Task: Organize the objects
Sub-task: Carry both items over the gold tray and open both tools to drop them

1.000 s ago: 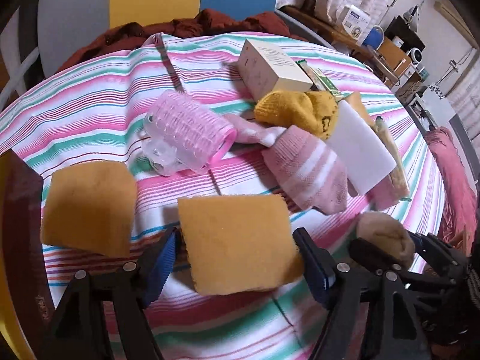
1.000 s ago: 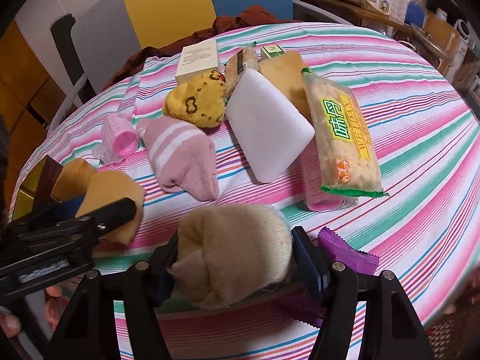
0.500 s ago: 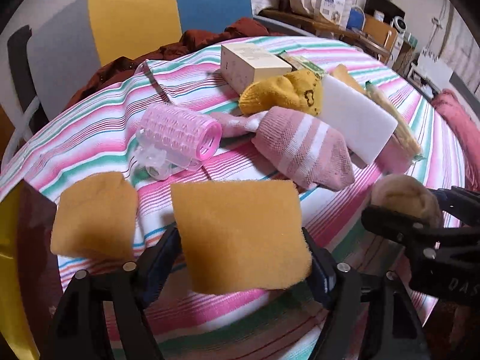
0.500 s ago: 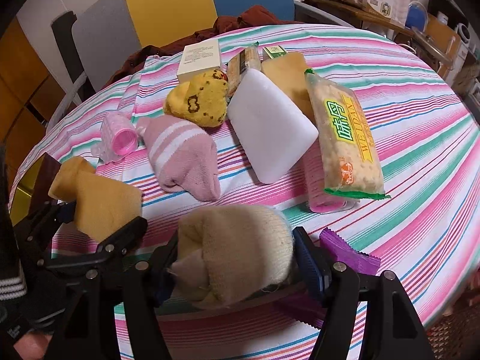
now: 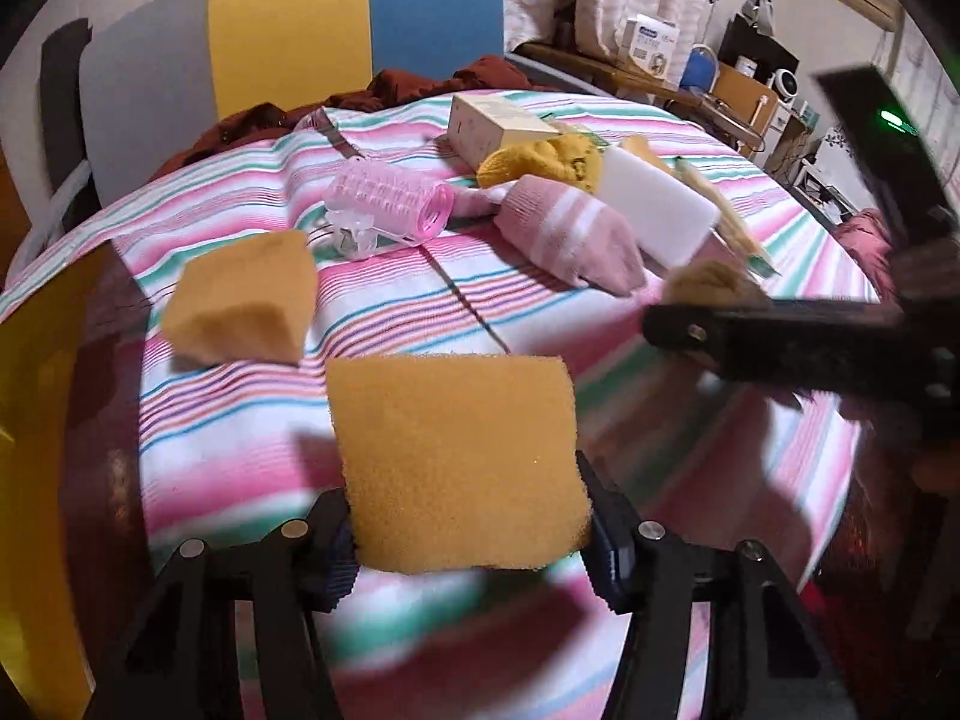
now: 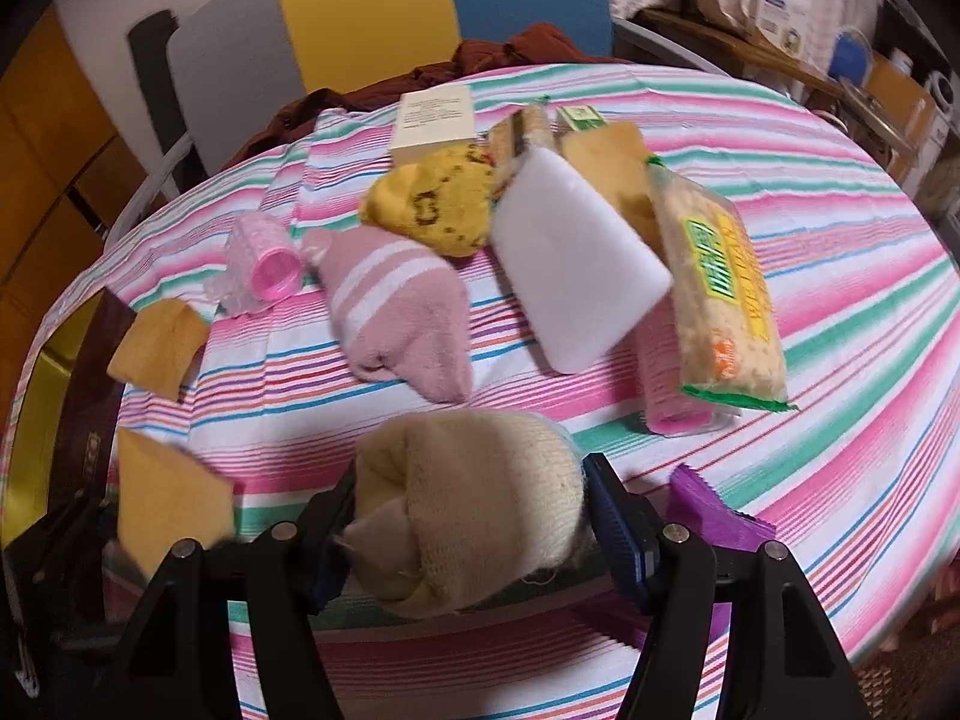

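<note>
My left gripper [image 5: 468, 546] is shut on an orange sponge [image 5: 459, 462] and holds it above the striped tablecloth [image 5: 384, 306]. The sponge also shows at the lower left of the right wrist view [image 6: 171, 501]. My right gripper [image 6: 468, 531] is shut on a rolled beige sock [image 6: 474, 504], lifted over the table's near edge. That sock and the right gripper's arm show at the right of the left wrist view [image 5: 714, 285]. A second orange sponge [image 5: 240, 300] lies on the cloth at the left.
On the cloth lie a pink hair roller [image 5: 390, 201], a pink striped sock [image 6: 399, 309], a yellow sock [image 6: 435, 201], a white sponge [image 6: 576, 264], a cracker pack [image 6: 720, 288], a cream box [image 6: 435, 123] and a purple wrapper [image 6: 711, 507]. A chair [image 5: 288, 36] stands behind.
Both grippers have lifted and pulled back from the table with their loads. The left gripper's sponge is higher above the cloth; the right gripper crosses further into the left view.
</note>
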`<action>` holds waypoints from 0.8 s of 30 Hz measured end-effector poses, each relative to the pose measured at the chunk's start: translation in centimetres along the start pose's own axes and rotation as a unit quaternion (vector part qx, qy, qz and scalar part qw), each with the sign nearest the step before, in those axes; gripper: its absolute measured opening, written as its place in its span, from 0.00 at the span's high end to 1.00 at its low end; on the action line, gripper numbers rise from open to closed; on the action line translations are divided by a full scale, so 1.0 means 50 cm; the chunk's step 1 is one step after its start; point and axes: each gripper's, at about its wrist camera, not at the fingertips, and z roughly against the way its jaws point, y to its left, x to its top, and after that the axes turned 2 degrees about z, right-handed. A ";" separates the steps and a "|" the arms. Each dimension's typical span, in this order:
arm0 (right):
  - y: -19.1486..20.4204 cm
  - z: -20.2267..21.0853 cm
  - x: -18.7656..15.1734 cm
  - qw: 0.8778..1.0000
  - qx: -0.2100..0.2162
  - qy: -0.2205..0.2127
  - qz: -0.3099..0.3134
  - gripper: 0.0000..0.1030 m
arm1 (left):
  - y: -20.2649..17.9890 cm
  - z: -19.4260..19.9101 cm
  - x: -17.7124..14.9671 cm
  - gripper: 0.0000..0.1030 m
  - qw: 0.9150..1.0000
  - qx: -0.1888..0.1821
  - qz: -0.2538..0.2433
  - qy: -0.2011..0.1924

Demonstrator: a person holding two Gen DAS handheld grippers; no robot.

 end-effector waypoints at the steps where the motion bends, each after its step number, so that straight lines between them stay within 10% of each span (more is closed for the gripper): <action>1: 0.011 0.001 -0.002 1.000 -0.001 -0.002 0.012 0.33 | 0.000 0.012 -0.006 0.41 1.000 -0.001 -0.002 -0.006; 15: 0.107 0.034 -0.030 0.991 -0.027 -0.052 0.122 0.34 | 0.078 0.161 -0.066 0.41 0.997 0.002 0.028 -0.070; 24: 0.195 0.077 -0.080 0.989 0.038 -0.063 0.126 0.34 | 0.201 0.242 -0.098 0.41 0.990 0.024 0.099 -0.099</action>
